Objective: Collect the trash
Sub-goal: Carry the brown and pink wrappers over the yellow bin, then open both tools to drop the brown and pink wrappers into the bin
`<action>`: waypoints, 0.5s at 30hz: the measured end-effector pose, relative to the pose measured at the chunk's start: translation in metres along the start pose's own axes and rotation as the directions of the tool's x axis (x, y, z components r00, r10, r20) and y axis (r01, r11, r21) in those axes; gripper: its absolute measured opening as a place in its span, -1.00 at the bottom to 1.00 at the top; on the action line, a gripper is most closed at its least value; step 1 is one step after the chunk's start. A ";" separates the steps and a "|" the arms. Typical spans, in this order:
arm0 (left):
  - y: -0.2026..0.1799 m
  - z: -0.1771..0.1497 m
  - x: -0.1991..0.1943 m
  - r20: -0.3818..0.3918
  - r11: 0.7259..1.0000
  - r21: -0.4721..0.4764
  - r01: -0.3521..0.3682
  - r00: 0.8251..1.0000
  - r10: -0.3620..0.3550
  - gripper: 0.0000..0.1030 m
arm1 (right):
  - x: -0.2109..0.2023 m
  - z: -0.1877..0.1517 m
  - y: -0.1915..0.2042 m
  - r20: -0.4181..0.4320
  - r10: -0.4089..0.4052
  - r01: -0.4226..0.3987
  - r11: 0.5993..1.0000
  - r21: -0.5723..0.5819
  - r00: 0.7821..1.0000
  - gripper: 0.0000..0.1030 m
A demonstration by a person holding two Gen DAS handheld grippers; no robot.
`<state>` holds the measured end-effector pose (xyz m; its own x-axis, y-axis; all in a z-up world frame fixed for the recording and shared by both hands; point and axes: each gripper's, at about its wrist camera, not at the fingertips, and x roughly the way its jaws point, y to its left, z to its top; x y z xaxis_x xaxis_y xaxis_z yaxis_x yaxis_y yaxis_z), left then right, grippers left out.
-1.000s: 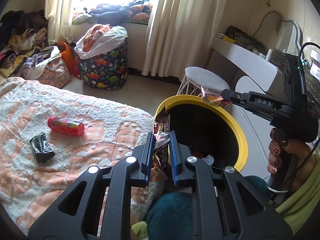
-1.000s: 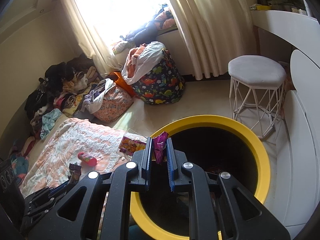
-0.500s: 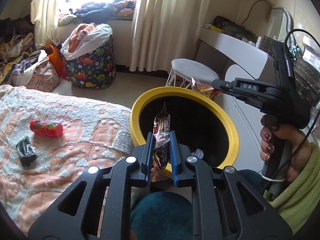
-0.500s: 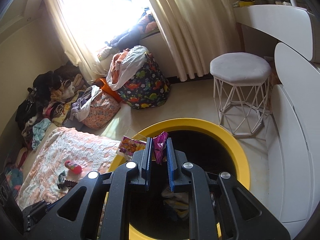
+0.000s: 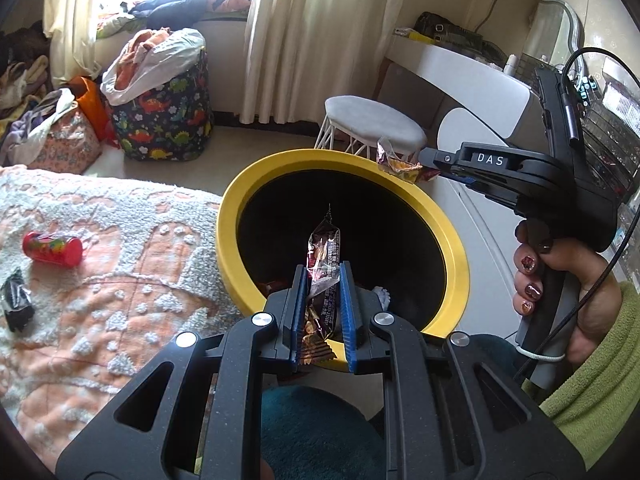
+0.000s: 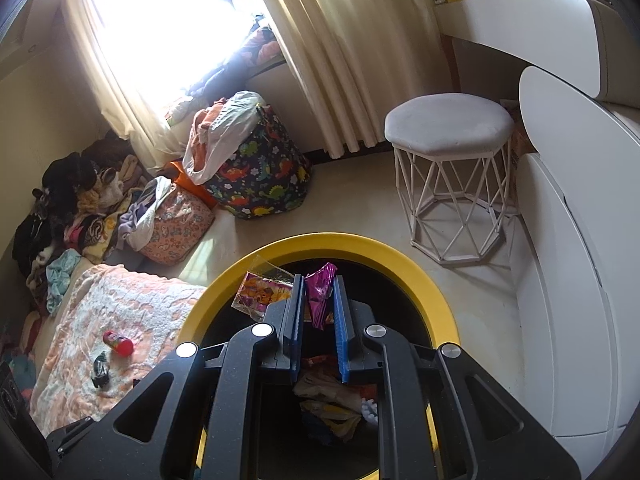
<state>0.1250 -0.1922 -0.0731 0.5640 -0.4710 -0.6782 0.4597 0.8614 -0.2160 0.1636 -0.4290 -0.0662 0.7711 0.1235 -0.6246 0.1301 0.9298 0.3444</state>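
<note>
My left gripper [image 5: 323, 276] is shut on a brown snack wrapper [image 5: 323, 256], held upright over the near rim of the yellow-rimmed black trash bin [image 5: 452, 248]. My right gripper [image 6: 317, 284] is shut on crumpled wrappers, a purple one [image 6: 319, 286] between the pads and a yellow-pink one [image 6: 260, 290] hanging to their left, over the bin [image 6: 424, 284]. In the left wrist view the right gripper [image 5: 420, 164] holds those wrappers [image 5: 400, 164] above the bin's far rim. Several wrappers [image 6: 336, 396] lie in the bin's bottom.
A red can [image 5: 52, 243] and a small black packet [image 5: 17, 300] lie on the orange and white bedspread [image 5: 120, 272]. A white wire stool [image 6: 450, 120], a dinosaur-print laundry bag [image 6: 260, 168], clothes piles and a white dressing table [image 6: 560, 20] stand around the bin.
Both grippers have moved over the bin and lower, so the bin's mouth now lies under the held wrappers. The bedspread has slid left in the left wrist view. Both grips stay shut.
</note>
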 end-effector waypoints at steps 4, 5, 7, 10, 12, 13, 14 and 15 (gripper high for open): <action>-0.003 -0.001 0.012 -0.025 1.000 0.003 0.010 1.000 -0.010 -0.79 | 0.003 -0.001 -0.006 -0.005 -0.012 0.012 1.000 0.020 1.000 -0.74; -0.004 -0.001 0.016 -0.031 1.000 0.004 0.014 0.999 -0.013 -0.79 | 0.004 -0.001 -0.008 -0.006 -0.017 0.017 1.000 0.024 1.000 -0.74; -0.005 -0.001 0.022 -0.045 1.000 0.004 0.015 0.999 -0.014 -0.79 | 0.005 -0.001 -0.010 -0.008 -0.021 0.022 0.999 0.030 1.000 -0.74; -0.004 0.001 0.031 -0.065 1.000 -0.001 0.022 0.998 -0.022 -0.79 | 0.007 -0.001 -0.014 -0.011 -0.024 0.024 0.999 0.041 1.000 -0.72; -0.004 0.002 0.037 -0.075 1.000 -0.001 0.024 0.997 -0.024 -0.79 | 0.006 0.000 -0.014 -0.010 -0.027 0.027 0.999 0.047 1.000 -0.69; -0.004 0.003 0.040 -0.081 1.000 -0.002 0.025 0.996 -0.025 -0.79 | 0.006 0.000 -0.014 -0.009 -0.024 0.025 0.998 0.049 1.000 -0.67; -0.003 0.004 0.043 -0.085 1.000 -0.005 0.023 0.996 -0.023 -0.79 | 0.007 0.000 -0.013 -0.010 -0.020 0.020 0.999 0.050 1.000 -0.63; -0.003 0.005 0.045 -0.086 1.000 -0.008 0.023 0.996 -0.024 -0.79 | 0.007 0.000 -0.012 -0.010 -0.017 0.017 0.999 0.049 1.000 -0.62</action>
<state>0.1523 -0.2166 -0.0993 0.4915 -0.4733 -0.7310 0.4675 0.8516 -0.2371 0.1673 -0.4394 -0.0746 0.7623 0.1114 -0.6376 0.1737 0.9137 0.3674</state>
